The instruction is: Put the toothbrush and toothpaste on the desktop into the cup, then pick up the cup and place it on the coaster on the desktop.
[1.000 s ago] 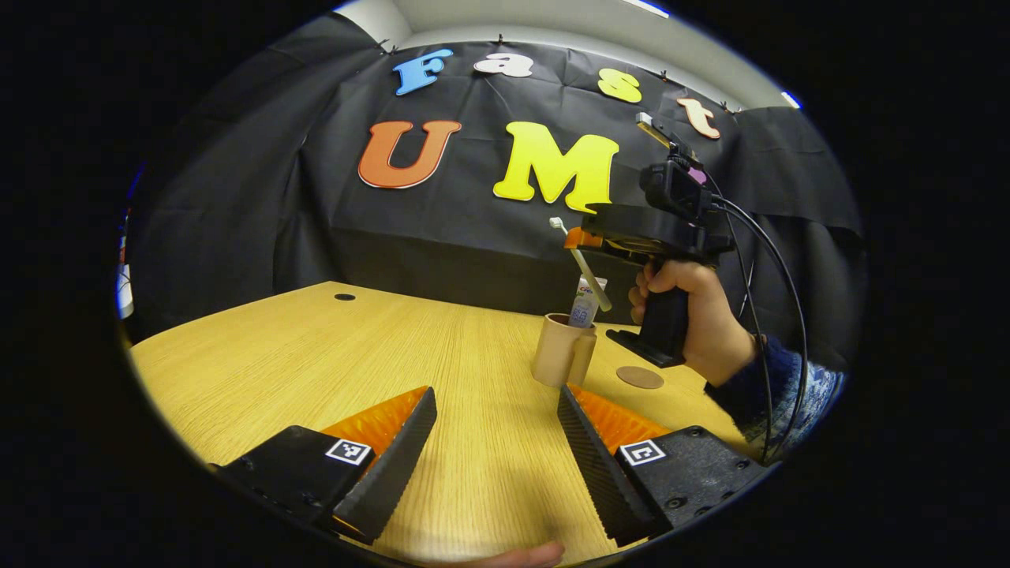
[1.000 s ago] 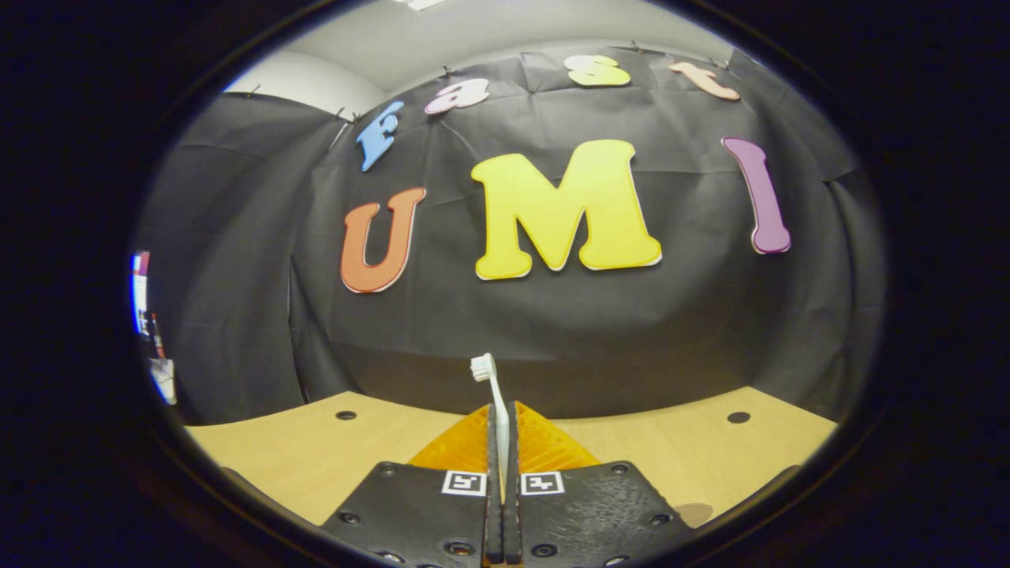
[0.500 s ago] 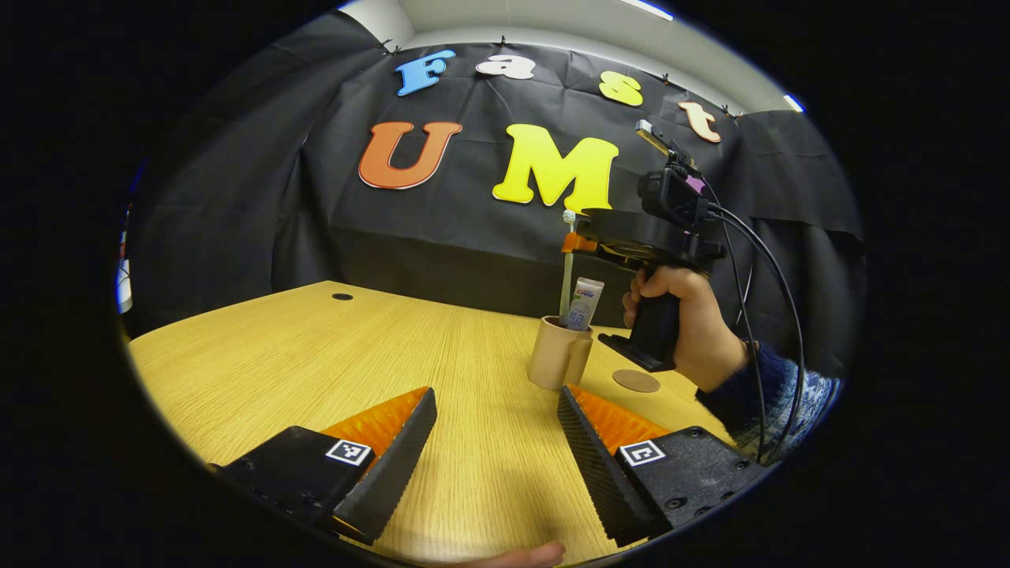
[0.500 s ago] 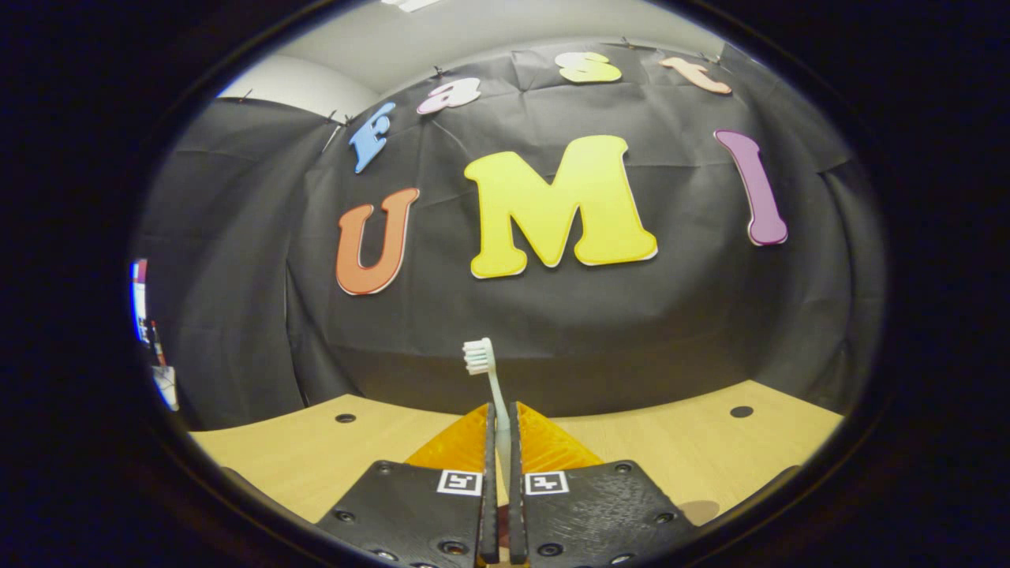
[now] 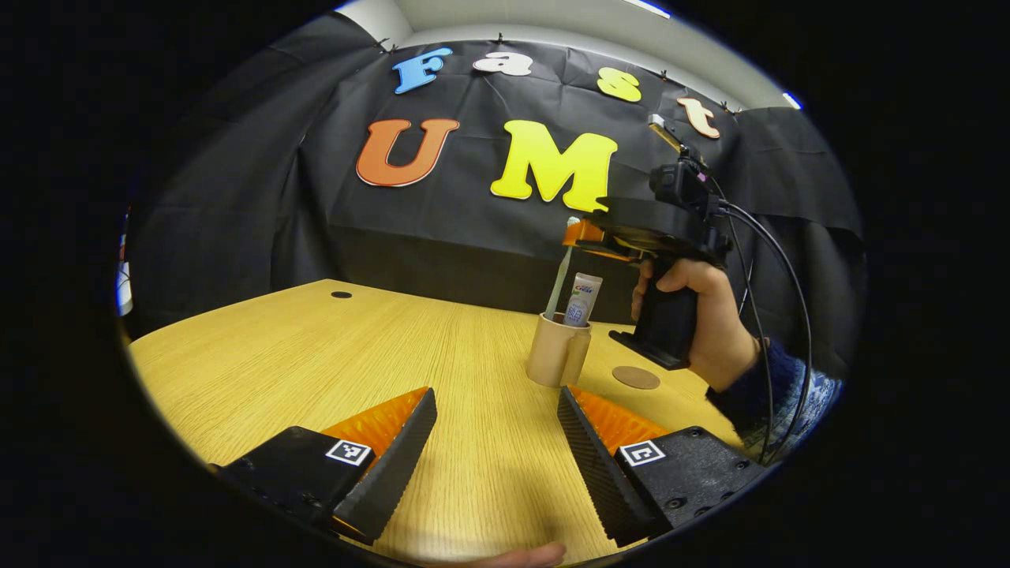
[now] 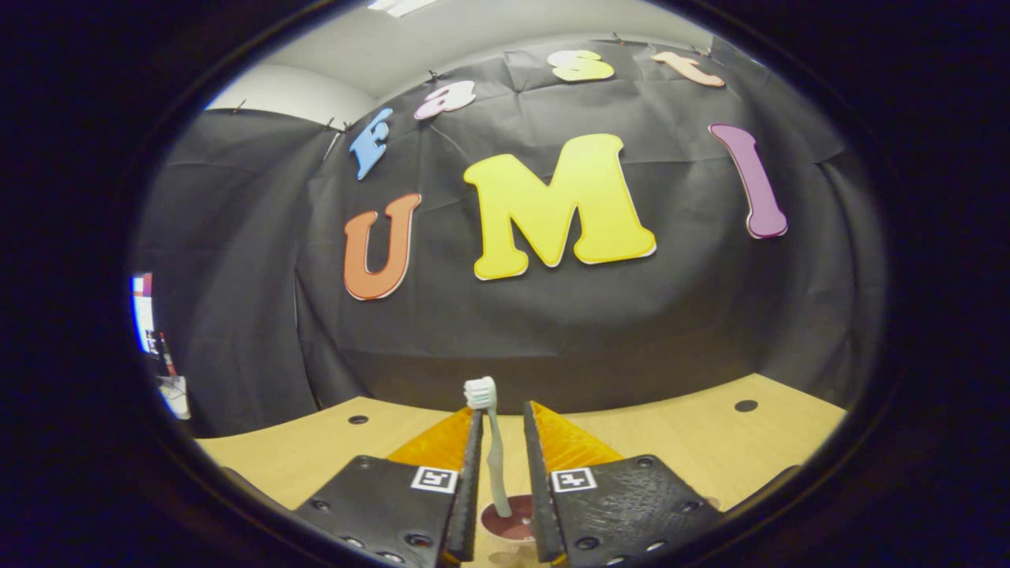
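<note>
- Toothbrush (image 6: 491, 442) and toothpaste (image 5: 582, 297) stand in cup (image 5: 557, 358).
- Right gripper (image 6: 500, 481) fingers slightly parted, brush loose between.
- Left gripper (image 5: 495, 450) wide, empty.
- Left: cup onto coaster (image 5: 636, 377), just right.

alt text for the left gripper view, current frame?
Across a wooden desktop, a hand-held right gripper hovers at the head of a toothbrush standing in a tan cup beside a toothpaste tube. A round coaster lies right of the cup. The left gripper is open in the foreground.
</note>
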`<action>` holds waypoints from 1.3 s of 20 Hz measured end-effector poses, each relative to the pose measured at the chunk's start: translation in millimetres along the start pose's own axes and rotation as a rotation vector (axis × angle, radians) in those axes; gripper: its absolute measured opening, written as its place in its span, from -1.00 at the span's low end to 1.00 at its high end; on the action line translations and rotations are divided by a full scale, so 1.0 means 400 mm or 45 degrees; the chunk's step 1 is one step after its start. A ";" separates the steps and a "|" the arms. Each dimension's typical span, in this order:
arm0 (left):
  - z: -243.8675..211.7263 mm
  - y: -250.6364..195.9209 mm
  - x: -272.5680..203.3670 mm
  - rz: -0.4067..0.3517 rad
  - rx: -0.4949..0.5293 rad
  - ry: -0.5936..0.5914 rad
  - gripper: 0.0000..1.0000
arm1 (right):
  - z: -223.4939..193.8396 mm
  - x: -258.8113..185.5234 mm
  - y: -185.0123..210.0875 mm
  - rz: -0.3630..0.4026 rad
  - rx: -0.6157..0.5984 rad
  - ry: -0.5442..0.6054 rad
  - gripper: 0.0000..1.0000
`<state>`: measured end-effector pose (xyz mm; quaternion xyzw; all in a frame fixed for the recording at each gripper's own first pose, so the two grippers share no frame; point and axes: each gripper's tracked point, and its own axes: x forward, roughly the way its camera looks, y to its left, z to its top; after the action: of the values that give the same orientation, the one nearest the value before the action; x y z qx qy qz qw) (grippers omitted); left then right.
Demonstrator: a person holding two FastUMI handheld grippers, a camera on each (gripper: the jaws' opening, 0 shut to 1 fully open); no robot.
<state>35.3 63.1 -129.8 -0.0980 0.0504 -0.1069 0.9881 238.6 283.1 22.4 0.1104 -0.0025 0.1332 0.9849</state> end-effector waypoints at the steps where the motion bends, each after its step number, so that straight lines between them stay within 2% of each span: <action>1: -0.002 -0.002 0.002 0.003 0.002 0.006 0.96 | 0.008 -0.009 -0.001 0.009 0.000 -0.010 -0.05; 3: -0.007 -0.002 0.007 0.007 -0.001 0.021 0.96 | 0.033 -0.033 -0.006 0.014 -0.001 -0.039 0.58; 4: -0.009 -0.005 0.010 0.010 -0.004 0.027 0.96 | 0.049 -0.044 -0.016 0.002 0.001 -0.056 0.65; 5: -0.011 -0.007 0.013 0.010 -0.008 0.035 0.96 | 0.068 -0.052 -0.019 -0.003 0.005 -0.078 0.87; 11: -0.023 -0.022 0.015 0.015 -0.004 0.056 0.96 | 0.056 -0.044 -0.053 -0.054 -0.066 -0.057 0.89; 12: -0.023 -0.024 0.013 0.016 -0.002 0.059 0.96 | 0.052 -0.038 -0.057 -0.059 -0.079 -0.058 0.82; 13: -0.026 -0.024 0.013 0.017 0.000 0.060 0.96 | 0.052 -0.038 -0.059 -0.063 -0.093 -0.058 0.89; 15: -0.027 -0.027 0.016 0.016 0.000 0.062 0.96 | 0.059 -0.033 -0.069 -0.086 -0.103 -0.074 0.89; 20: -0.028 -0.036 0.016 0.007 -0.001 0.064 0.96 | 0.067 -0.028 -0.067 -0.090 -0.089 -0.080 0.89; 21: -0.029 -0.036 0.016 0.005 0.000 0.060 0.96 | 0.057 -0.025 -0.067 -0.088 -0.090 -0.066 0.82; 22: -0.029 -0.037 0.016 0.004 0.000 0.061 0.97 | 0.046 -0.023 -0.068 -0.084 -0.092 -0.049 0.89; 24: -0.028 -0.036 0.017 0.006 0.000 0.063 0.97 | 0.028 -0.019 -0.073 -0.080 -0.087 -0.021 0.89; 25: -0.027 -0.037 0.019 0.006 0.000 0.062 0.97 | 0.021 -0.018 -0.072 -0.073 -0.079 -0.008 0.82; 26: -0.027 -0.036 0.018 0.007 0.000 0.064 0.96 | 0.019 -0.017 -0.073 -0.074 -0.075 -0.001 0.89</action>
<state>37.9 45.7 -137.9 -0.0951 0.0754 -0.1066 0.9869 239.8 252.3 23.3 0.0814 -0.0034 0.1043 0.9912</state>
